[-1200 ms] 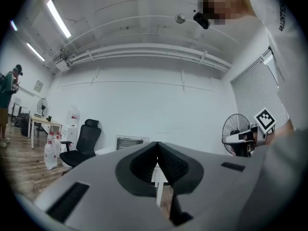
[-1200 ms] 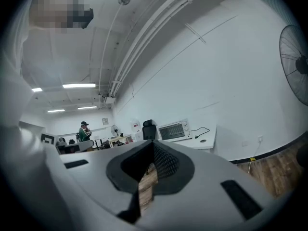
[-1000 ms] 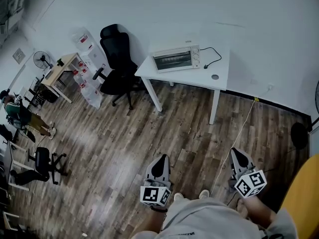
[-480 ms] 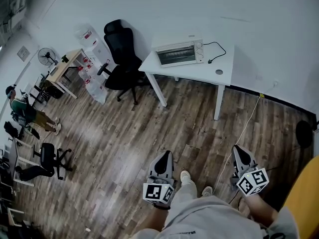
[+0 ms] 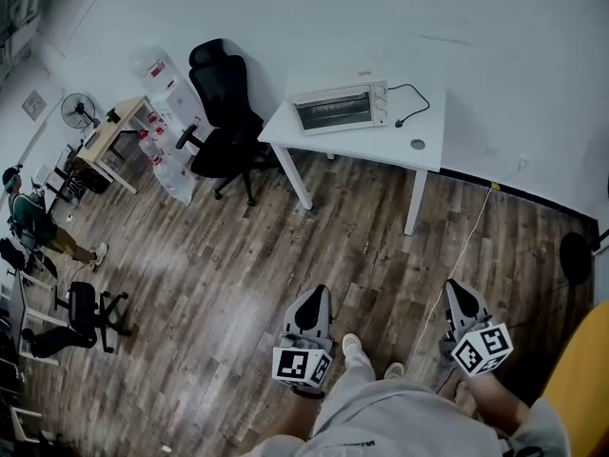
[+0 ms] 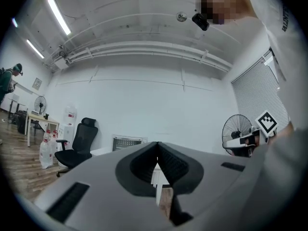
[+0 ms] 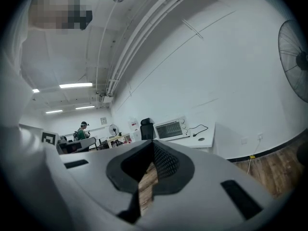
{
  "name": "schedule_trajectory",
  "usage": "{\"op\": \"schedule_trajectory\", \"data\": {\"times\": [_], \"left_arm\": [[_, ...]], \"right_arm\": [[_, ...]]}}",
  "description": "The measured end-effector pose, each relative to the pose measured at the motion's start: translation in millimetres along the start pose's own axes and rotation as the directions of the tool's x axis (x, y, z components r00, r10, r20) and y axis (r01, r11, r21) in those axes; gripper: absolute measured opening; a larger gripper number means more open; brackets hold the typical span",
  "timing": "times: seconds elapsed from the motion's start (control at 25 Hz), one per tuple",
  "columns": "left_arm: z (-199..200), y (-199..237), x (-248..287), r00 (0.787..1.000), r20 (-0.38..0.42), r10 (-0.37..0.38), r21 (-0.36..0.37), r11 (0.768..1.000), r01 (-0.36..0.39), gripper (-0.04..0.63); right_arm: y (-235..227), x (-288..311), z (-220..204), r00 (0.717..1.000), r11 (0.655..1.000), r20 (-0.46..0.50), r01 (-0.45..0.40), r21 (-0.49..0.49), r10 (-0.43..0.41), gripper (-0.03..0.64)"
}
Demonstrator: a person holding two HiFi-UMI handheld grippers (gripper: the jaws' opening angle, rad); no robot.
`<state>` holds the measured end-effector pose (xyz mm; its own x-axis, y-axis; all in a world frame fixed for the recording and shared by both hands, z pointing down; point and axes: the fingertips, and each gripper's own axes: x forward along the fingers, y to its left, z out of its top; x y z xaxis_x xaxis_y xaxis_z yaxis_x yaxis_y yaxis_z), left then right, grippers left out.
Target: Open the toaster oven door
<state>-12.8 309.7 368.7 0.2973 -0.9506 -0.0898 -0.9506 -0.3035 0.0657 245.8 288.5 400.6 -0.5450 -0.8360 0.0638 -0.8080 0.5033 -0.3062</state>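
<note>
Head view: black office chair (image 5: 224,112) at left, by wall. Right of it white worktop (image 5: 366,146). Toaster oven (image 5: 340,109) on worktop's left half, near back edge, glass door shut and upright. Black cable (image 5: 411,103) loops right of oven. Wooden floor (image 5: 238,255) lies between worktop and grippers. Near bottom edge, left gripper (image 5: 315,295), then right gripper (image 5: 451,286), both well apart from oven. Left gripper view: fingers (image 6: 171,165) together, nothing between. Right gripper view: fingers (image 7: 166,160) meet at tips, empty, oven far beyond.
</note>
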Motion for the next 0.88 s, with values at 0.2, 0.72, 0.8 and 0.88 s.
{"op": "schedule_trajectory", "data": {"times": [0.2, 0.72, 0.8, 0.88], "left_arm": [[-4, 30, 24, 1.0, -0.001, -0.018, -0.013, 1.0, 0.018, 0.008], [-9, 126, 76, 0.998, -0.011, -0.069, -0.046, 0.997, 0.069, 0.008], [-13, 137, 80, 0.997, -0.015, -0.078, -0.054, 0.996, 0.077, 0.008], [-13, 148, 84, 0.997, -0.013, -0.082, -0.061, 0.995, 0.081, 0.008]], "right_arm": [[0, 36, 0, 1.0, 1.0, -0.004, 0.022, -0.004, -0.022, 0.017], [37, 153, 14, 0.999, 0.999, 0.023, 0.026, -0.025, -0.026, 0.017], [44, 165, 12, 0.999, 0.999, 0.023, 0.027, -0.031, -0.026, 0.017], [49, 176, 11, 0.999, 0.999, 0.02, 0.029, -0.032, -0.029, 0.017]]}}
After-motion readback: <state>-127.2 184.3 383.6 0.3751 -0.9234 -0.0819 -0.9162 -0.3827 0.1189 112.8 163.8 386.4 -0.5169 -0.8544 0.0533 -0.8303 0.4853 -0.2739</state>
